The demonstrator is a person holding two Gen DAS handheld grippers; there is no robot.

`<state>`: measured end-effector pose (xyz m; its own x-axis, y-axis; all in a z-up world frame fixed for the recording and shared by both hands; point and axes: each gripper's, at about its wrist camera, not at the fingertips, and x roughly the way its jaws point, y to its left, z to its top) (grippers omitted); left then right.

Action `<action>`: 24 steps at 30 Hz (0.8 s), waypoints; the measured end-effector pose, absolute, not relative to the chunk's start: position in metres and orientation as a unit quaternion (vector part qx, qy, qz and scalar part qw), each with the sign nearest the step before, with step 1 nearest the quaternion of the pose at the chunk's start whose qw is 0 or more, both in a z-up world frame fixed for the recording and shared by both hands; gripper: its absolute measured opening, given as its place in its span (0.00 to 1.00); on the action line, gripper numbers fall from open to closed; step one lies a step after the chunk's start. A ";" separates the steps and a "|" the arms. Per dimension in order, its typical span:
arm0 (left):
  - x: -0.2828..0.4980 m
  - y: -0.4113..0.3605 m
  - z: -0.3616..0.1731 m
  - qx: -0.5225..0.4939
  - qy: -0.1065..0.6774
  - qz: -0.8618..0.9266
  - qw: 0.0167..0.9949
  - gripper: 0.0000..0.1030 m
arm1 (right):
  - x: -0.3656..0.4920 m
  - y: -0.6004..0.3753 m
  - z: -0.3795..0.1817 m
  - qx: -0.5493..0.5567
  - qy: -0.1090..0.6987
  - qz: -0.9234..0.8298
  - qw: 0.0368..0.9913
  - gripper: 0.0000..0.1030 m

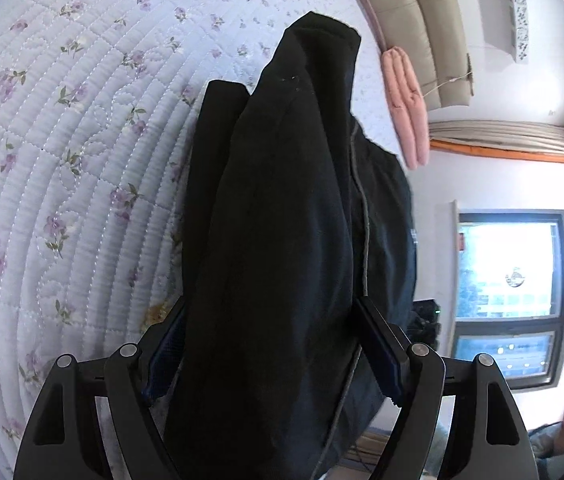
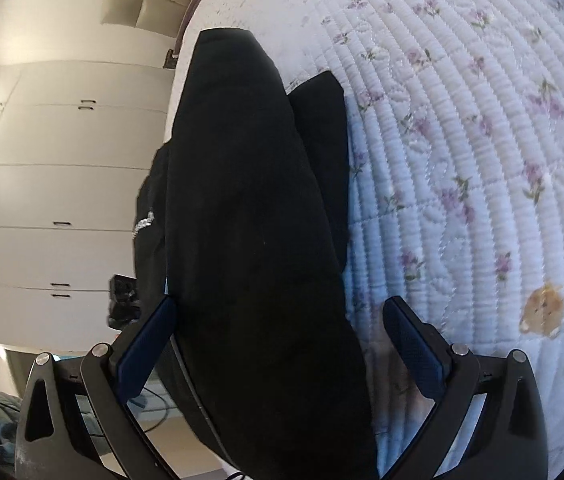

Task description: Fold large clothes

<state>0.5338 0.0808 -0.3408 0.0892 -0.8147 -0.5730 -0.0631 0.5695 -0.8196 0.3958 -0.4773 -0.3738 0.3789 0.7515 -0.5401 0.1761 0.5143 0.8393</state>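
Both claws straddle the black garment (image 1: 282,220) bunched over the quilted bed (image 1: 62,140). My left gripper (image 1: 270,344) seems clenched on it; my right gripper (image 2: 282,344) stands released. Soft, limp, bulky: grip thick folded edges.

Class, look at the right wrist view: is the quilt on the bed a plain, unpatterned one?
No. The quilt is white, stitched in rows and scattered with small purple flowers, plainly visible beside the black garment.
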 end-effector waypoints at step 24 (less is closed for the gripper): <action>0.520 0.080 -0.355 -0.292 0.613 -0.314 0.664 0.75 | 0.410 -0.417 -0.352 0.359 0.533 0.216 0.735 0.79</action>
